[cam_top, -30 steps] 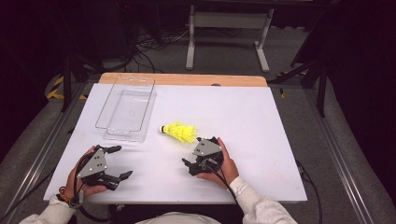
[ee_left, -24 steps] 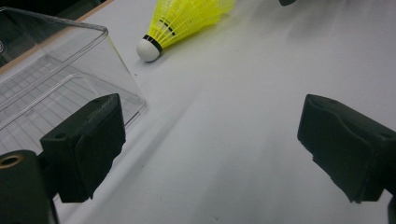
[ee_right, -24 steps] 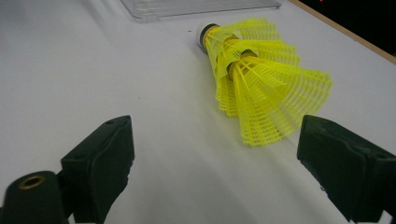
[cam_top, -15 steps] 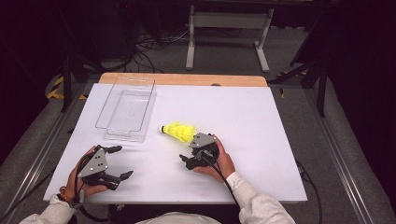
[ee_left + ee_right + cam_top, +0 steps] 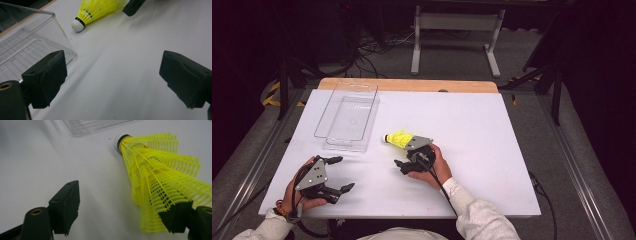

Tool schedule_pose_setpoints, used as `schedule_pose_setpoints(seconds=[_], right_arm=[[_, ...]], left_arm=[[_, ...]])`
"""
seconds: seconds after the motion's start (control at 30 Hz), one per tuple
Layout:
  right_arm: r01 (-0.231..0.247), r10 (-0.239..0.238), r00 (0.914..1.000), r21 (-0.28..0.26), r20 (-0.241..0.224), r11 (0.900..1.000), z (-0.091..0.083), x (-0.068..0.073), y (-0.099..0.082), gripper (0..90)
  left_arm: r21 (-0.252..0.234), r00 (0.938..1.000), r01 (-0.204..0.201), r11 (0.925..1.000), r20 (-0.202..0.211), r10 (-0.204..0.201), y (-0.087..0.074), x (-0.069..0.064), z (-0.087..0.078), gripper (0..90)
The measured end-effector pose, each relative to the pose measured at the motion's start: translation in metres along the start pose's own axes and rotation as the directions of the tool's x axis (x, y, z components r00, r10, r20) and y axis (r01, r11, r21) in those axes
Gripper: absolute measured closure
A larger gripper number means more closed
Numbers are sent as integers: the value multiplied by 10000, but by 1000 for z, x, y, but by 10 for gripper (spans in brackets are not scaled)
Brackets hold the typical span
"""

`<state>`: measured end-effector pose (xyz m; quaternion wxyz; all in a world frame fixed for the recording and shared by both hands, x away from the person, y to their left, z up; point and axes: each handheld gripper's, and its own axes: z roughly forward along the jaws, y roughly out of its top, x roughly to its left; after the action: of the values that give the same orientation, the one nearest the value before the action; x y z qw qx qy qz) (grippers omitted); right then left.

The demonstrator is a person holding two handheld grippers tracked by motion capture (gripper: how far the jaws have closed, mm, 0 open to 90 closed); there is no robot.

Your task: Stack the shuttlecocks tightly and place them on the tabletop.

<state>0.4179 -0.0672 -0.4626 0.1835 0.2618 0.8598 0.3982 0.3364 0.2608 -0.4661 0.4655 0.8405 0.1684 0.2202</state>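
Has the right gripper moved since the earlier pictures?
Yes. The right gripper moved toward the clear tray, reaching the shuttlecock; its jaws have just been closing.

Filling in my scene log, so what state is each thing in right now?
shuttlecock: lying on its side, skirt edge against one jaw of the right gripper.
clear container: open-topped, empty.
right gripper: jaws just been closing, one at the skirt, the other clear of it, no grip yet.
left gripper: open, nothing between its jaws.
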Motion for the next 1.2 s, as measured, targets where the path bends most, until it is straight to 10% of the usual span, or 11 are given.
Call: schedule_pose_setpoints(seconds=[0.6, 0.87, 1.2], right_arm=[[-755, 773, 9926, -225, 939, 9969, 22, -5, 17, 426], [-1211, 1254, 9750, -343, 1836, 9920, 31, -14, 24, 702], [-521, 521, 9770, -56, 2066, 9986, 41, -15, 34, 802]], left_arm=[[65, 9999, -72, 10000, 113, 71, 0, 1, 0, 86], [105, 9999, -109, 9999, 121, 108, -1, 2, 0, 85], [72, 9999, -60, 10000, 123, 59, -2, 2, -1, 84]])
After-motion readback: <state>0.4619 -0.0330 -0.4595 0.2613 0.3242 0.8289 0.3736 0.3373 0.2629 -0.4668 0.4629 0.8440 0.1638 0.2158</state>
